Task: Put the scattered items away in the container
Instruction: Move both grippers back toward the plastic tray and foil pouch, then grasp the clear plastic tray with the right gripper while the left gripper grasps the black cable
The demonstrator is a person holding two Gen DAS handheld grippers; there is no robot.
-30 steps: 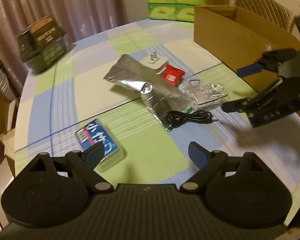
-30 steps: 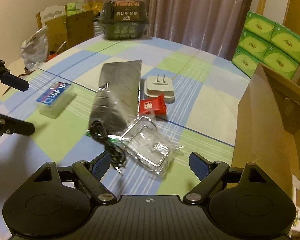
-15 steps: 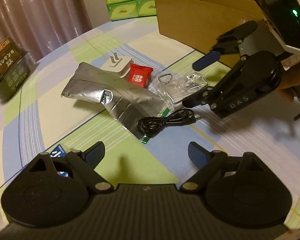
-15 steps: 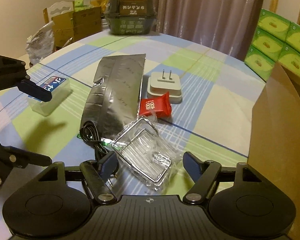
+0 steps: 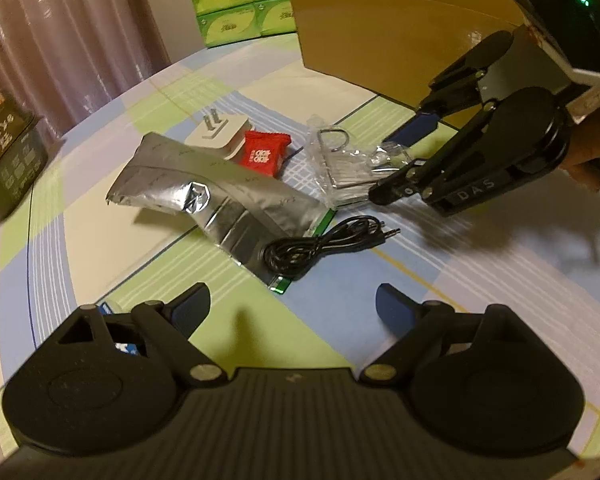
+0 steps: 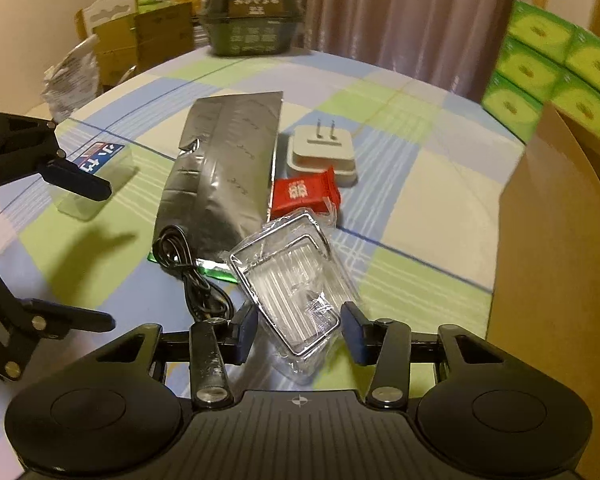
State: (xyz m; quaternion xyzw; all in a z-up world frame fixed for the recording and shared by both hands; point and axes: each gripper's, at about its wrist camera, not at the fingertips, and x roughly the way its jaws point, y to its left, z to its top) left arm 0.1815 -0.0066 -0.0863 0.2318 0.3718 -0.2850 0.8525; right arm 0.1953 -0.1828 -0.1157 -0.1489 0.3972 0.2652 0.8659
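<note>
item: wire rack in clear wrap, on bench near cardboard box. our right claw has advanced and narrowed around it, not yet clamped; left claw stays apart, idle. grasp imminent, we judge.

Both wrist cameras look low across the table, facing opposite ways (sharing its clutter).
</note>
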